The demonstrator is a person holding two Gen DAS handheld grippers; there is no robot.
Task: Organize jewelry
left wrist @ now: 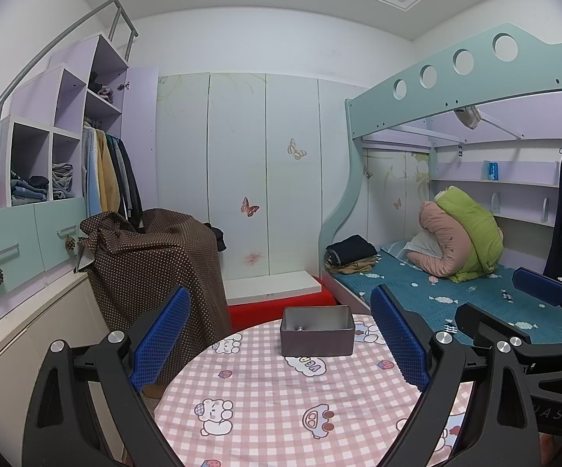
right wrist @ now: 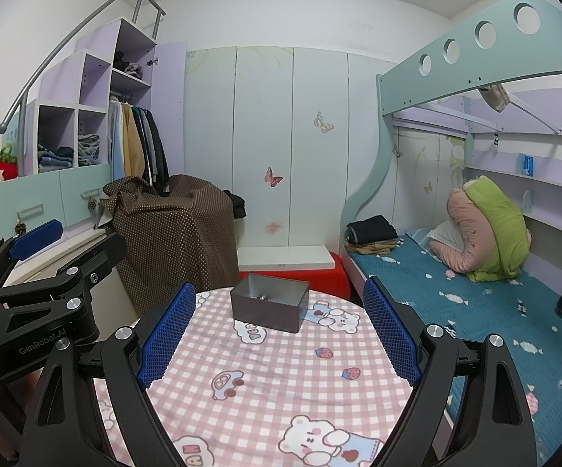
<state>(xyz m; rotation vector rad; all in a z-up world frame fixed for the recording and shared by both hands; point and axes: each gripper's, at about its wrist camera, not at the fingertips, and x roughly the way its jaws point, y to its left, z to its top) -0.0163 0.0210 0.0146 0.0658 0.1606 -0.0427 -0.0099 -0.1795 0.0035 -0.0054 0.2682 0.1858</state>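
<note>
A small grey open box point(left wrist: 317, 330) point(right wrist: 269, 309) stands at the far side of a round table with a pink checked cloth point(left wrist: 261, 408) point(right wrist: 281, 381). A small shiny metal piece point(left wrist: 300, 327) point(right wrist: 261, 296) lies inside the box; I cannot make out what it is. My left gripper point(left wrist: 279, 294) point(right wrist: 72, 242) hovers over the near part of the table, open, with nothing between its blue pads. Beside it on the right, my right gripper point(right wrist: 279, 286) point(left wrist: 508, 307) is also open and empty. Both point toward the box and stay short of it.
A bed with a teal sheet point(right wrist: 475, 311) and a rolled quilt point(right wrist: 491, 229) runs along the right of the table. A brown dotted cloth point(left wrist: 156, 264) covers something at the back left. A red block point(right wrist: 319, 276) and white wardrobe doors point(left wrist: 261, 175) lie behind the table.
</note>
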